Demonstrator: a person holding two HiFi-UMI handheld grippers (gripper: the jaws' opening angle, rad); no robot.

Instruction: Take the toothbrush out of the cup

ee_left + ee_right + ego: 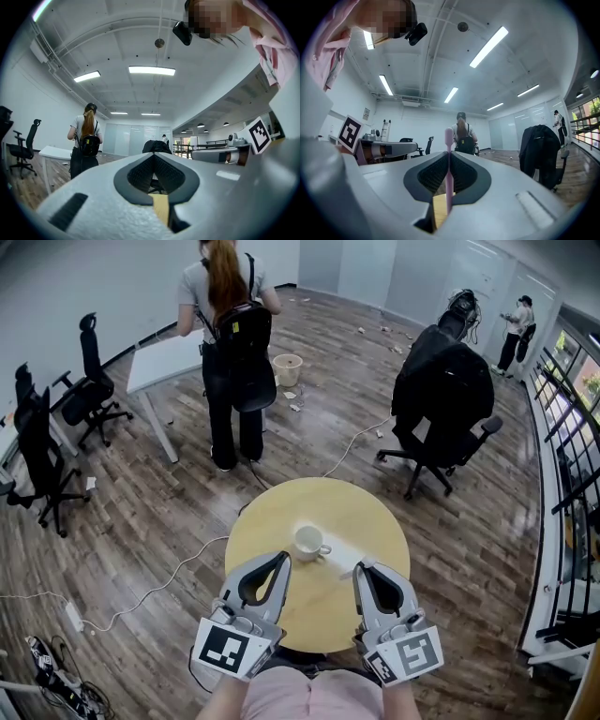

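Toothbrush (448,140) sits pinched in our right hand-held gripper (364,570), clear of the cup (308,541) on the tabletop (272,512), our left hand-held gripper (279,561) closed and empty, so we judge the removal done and next we need a gentle set-down.

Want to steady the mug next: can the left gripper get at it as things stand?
Probably yes: the left gripper hangs close beside the white mug, nothing between them. Its jaws are shut and empty, so they must open first.
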